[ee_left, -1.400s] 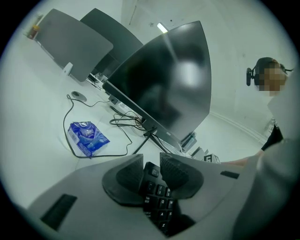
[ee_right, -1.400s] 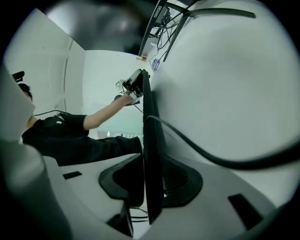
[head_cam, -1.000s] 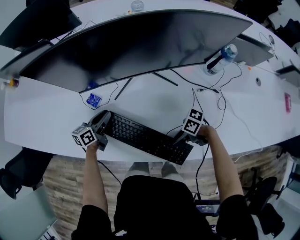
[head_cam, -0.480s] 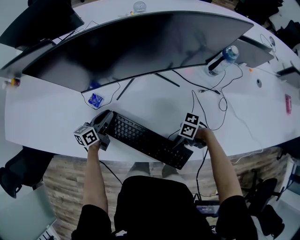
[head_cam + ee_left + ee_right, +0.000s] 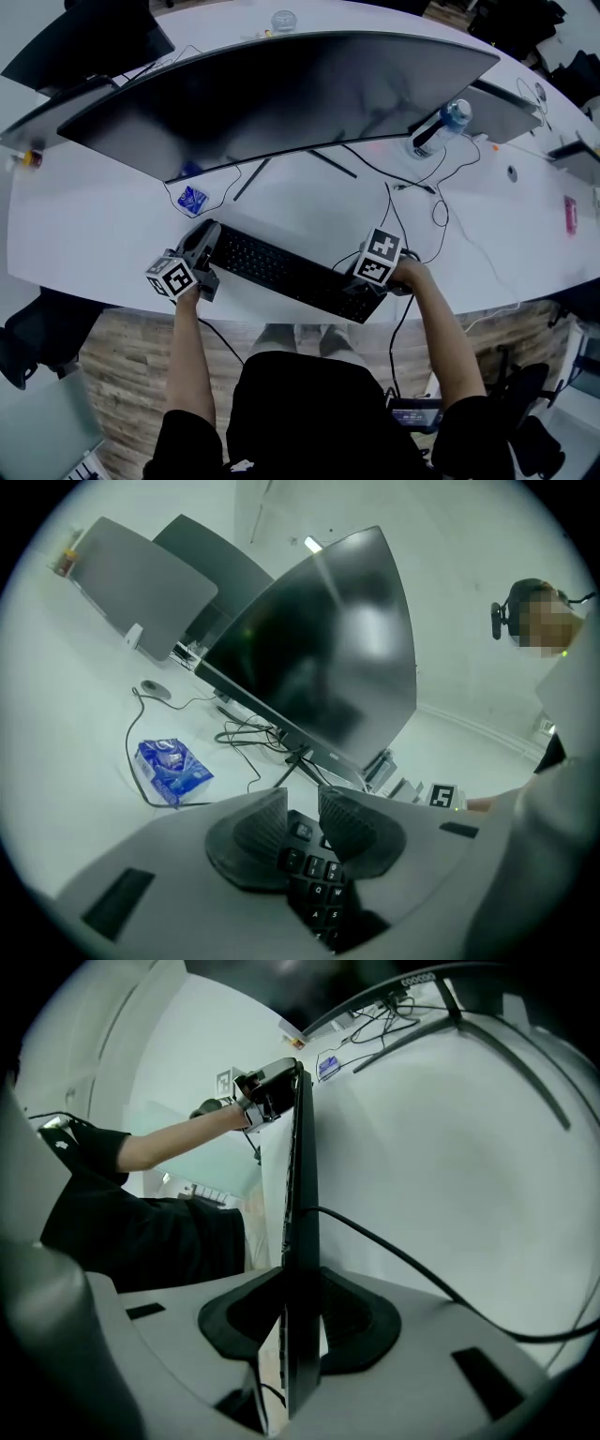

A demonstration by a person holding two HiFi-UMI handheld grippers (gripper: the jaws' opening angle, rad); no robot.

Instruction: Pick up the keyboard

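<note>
A black keyboard (image 5: 281, 270) lies slantwise along the front of the white desk (image 5: 84, 234), and each of my grippers holds one end. My left gripper (image 5: 208, 244) is shut on its left end; in the left gripper view the two pads pinch the key rows (image 5: 314, 874) at my left gripper (image 5: 302, 817). My right gripper (image 5: 362, 284) is shut on the right end, where its jaws have just been closing. In the right gripper view the keyboard (image 5: 300, 1185) runs edge-on between the pads of my right gripper (image 5: 298, 1321) toward the left gripper (image 5: 267, 1091).
A wide curved monitor (image 5: 281, 94) stands behind the keyboard on thin legs. A blue packet (image 5: 191, 199) lies left of centre. Black cables (image 5: 412, 202) trail over the desk near my right gripper. A water bottle (image 5: 442, 120) stands at back right. The desk's front edge is right below the keyboard.
The right gripper has shifted slightly left and up in the head view, taking the keyboard's right end with it. The left gripper has stayed almost where it was.
</note>
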